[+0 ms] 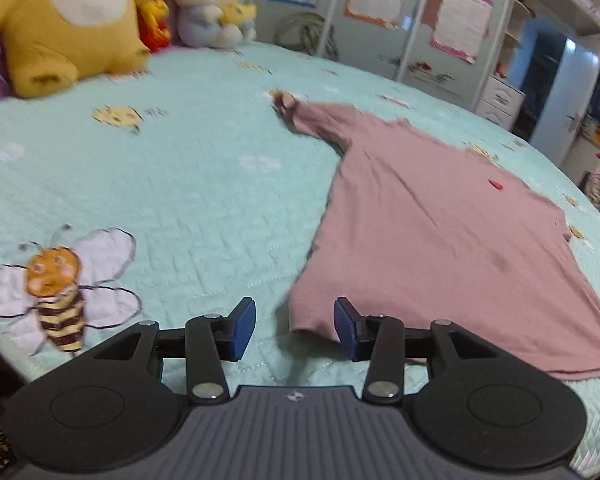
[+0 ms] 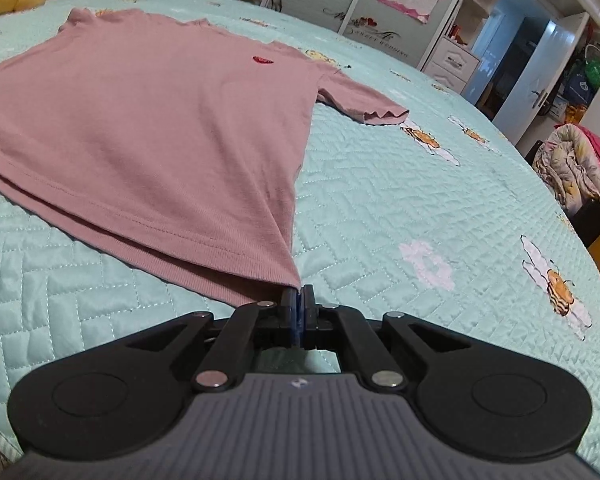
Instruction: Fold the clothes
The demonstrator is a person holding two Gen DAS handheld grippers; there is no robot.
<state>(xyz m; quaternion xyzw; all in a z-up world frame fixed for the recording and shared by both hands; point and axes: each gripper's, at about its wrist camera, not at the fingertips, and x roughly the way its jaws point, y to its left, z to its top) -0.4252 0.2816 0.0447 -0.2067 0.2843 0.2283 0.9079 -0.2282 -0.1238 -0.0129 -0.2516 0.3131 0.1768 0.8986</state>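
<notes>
— Pink T-shirt lies flat on the mint quilted bed; only our right gripper view shows its near hem corner pinched.

— Our left gripper stands spread, empty, beside the other corner. Plush toys sit far left, wardrobe beyond.

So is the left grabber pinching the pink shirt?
No, the left gripper is open, and the pink shirt corner lies loose between its blue pads.

Even, soft indoor light, no glare. Left wrist view motion-blurred, worst on the yellow plush toy. Right wrist view sharp. Strong fisheye bending at edges; shadows faint.
</notes>
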